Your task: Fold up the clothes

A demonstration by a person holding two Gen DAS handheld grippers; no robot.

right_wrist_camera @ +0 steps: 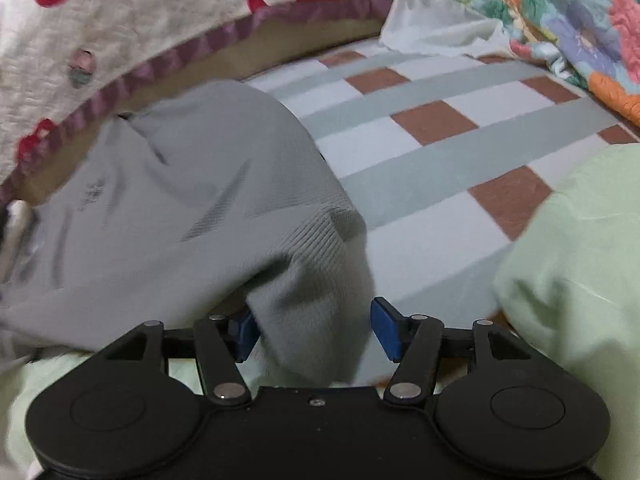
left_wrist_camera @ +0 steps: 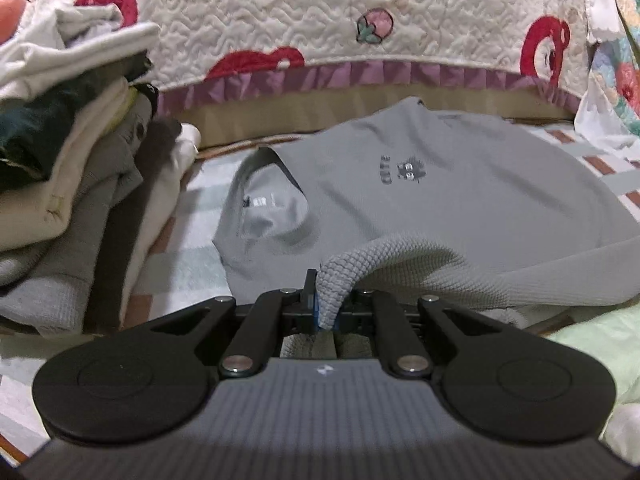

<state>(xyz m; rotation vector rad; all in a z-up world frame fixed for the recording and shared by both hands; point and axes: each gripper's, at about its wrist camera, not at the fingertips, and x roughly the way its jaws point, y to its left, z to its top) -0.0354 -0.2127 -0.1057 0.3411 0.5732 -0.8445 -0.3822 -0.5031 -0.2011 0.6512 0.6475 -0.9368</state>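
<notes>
Matt, waffle-knit grey shirt (left_wrist_camera: 440, 200); seemingly quilted cotton blanket (left_wrist_camera: 320, 12).

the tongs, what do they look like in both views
Both the left tongs and right tongs are matte black, with two round discs at the base, linkage bars joined by silver rivets, and blue pads on the fingers. The left body is ribbed dark grey with a small white logo; the right body has a small screw.

Your left gripper (left_wrist_camera: 325, 309) has its jaws closed tight, with a fold of grey ribbed fabric (left_wrist_camera: 340, 280) pinched between the fingertips. Your right gripper (right_wrist_camera: 314, 330) has its jaws spread apart, blue pads (right_wrist_camera: 385, 330) exposed; grey cloth hangs between the fingers, unclamped.
</notes>
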